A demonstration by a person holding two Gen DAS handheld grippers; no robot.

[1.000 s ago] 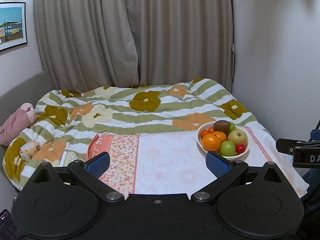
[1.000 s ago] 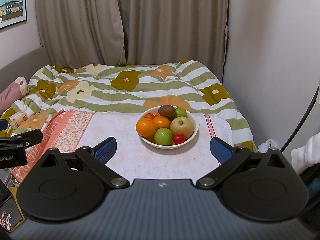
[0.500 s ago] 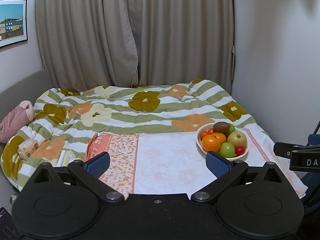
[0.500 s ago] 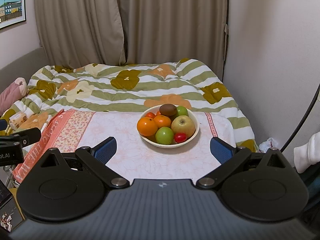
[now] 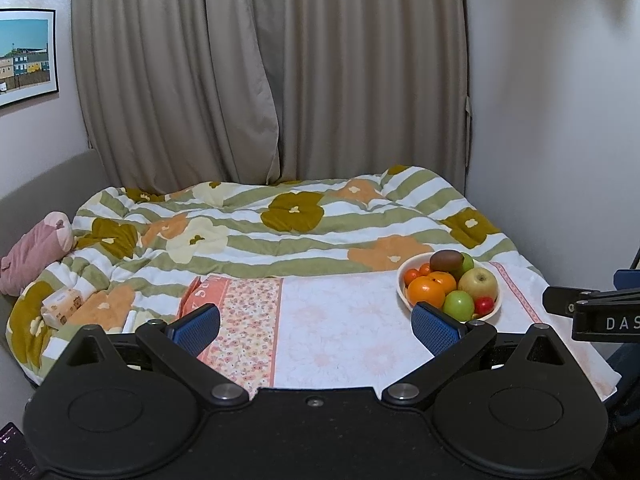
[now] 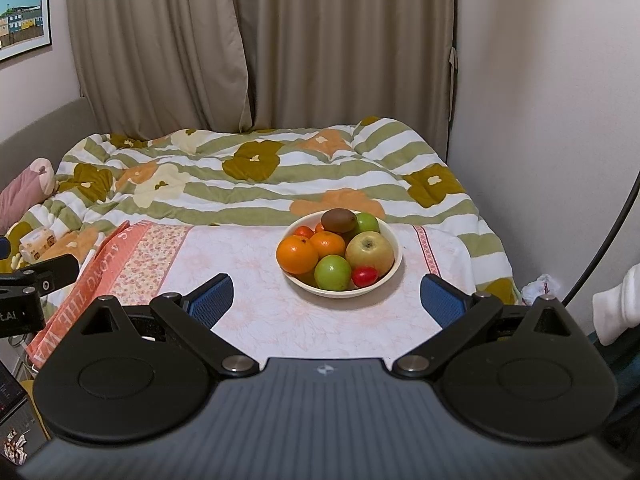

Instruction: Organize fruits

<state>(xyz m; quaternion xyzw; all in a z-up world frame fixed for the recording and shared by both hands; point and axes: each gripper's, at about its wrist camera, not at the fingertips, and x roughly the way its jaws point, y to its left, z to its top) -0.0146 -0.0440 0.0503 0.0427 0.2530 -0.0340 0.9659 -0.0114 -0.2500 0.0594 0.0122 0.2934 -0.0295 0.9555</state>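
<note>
While both pairs of tongs hang with their blue pads spread wide and nothing between them, a cream bowl (image 6: 390, 268) of fruit sits on a pale pink floral cloth (image 6: 256, 284) laid over a bed. Seen from the right tongs (image 6: 326, 296), the bowl lies straight ahead, just beyond the gap between the pads and apart from both. From the left tongs (image 5: 316, 322), the same bowl (image 5: 402, 286) sits ahead and to the right, its near rim partly hidden behind the right-hand pad.

Piled inside are a large orange (image 6: 297, 255), a smaller orange (image 6: 328, 243), a yellow-green apple (image 6: 370, 253), a green apple (image 6: 333, 272), a brown kiwi (image 6: 339, 220) on top, and a small red tomato (image 6: 364, 275) at the near rim.

Beyond the cloth spreads a striped, flowered duvet (image 6: 256, 176), with beige curtains (image 6: 256, 40) behind. Far left of the left tongs, a pink plush toy (image 5: 34, 252) rests at the duvet's edge.
</note>
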